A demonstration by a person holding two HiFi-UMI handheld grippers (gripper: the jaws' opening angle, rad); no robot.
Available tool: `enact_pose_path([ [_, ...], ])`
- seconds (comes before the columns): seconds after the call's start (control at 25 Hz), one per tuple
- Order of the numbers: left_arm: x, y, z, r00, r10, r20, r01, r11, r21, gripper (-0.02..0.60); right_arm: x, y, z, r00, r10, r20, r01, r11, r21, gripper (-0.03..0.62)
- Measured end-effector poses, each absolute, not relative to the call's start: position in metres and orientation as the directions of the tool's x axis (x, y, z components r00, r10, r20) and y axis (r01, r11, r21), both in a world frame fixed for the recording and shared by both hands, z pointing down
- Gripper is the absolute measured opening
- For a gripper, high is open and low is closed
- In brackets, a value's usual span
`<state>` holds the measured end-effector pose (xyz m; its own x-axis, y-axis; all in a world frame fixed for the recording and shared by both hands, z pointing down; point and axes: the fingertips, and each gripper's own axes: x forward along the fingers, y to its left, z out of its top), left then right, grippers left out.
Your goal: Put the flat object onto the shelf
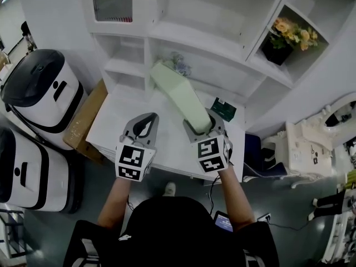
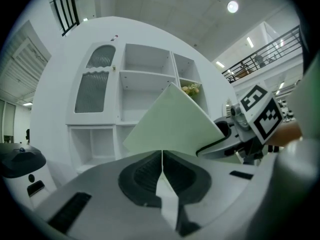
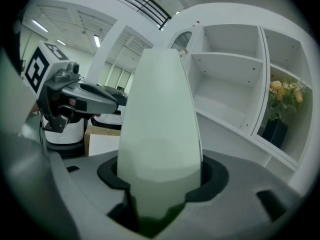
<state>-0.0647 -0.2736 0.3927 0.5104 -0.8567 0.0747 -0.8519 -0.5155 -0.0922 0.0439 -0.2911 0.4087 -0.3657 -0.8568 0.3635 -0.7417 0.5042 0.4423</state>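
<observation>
The flat object (image 1: 178,93) is a pale green board, held slanted over the white table (image 1: 119,118). Its far end points toward the white shelf unit (image 1: 194,40). My right gripper (image 1: 201,124) is shut on its near end, and in the right gripper view the board (image 3: 160,124) rises from between the jaws (image 3: 160,184) toward the shelf (image 3: 225,59). My left gripper (image 1: 147,120) hovers beside it at the left, apart from the board. Its jaws (image 2: 161,156) are shut with nothing between them. The left gripper view shows the board (image 2: 172,121) in front of the shelf compartments (image 2: 147,74).
A dark pot of yellow flowers (image 1: 289,38) stands in a right-hand shelf compartment. A small dark green card (image 1: 223,109) lies on the table near the right gripper. A cardboard box (image 1: 83,115) leans at the table's left, beside two white-and-black machines (image 1: 39,88).
</observation>
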Motion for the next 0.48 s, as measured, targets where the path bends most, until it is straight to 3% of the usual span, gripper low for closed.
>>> enact_pose_path([
  [0.48,-0.052,-0.287,0.373,0.536,-0.843,0.049,-0.831,-0.537,-0.149,0.009,0.057,-0.301,0.387,-0.295,-0.854,0.429,-0.581,0.517,0.629,0.267],
])
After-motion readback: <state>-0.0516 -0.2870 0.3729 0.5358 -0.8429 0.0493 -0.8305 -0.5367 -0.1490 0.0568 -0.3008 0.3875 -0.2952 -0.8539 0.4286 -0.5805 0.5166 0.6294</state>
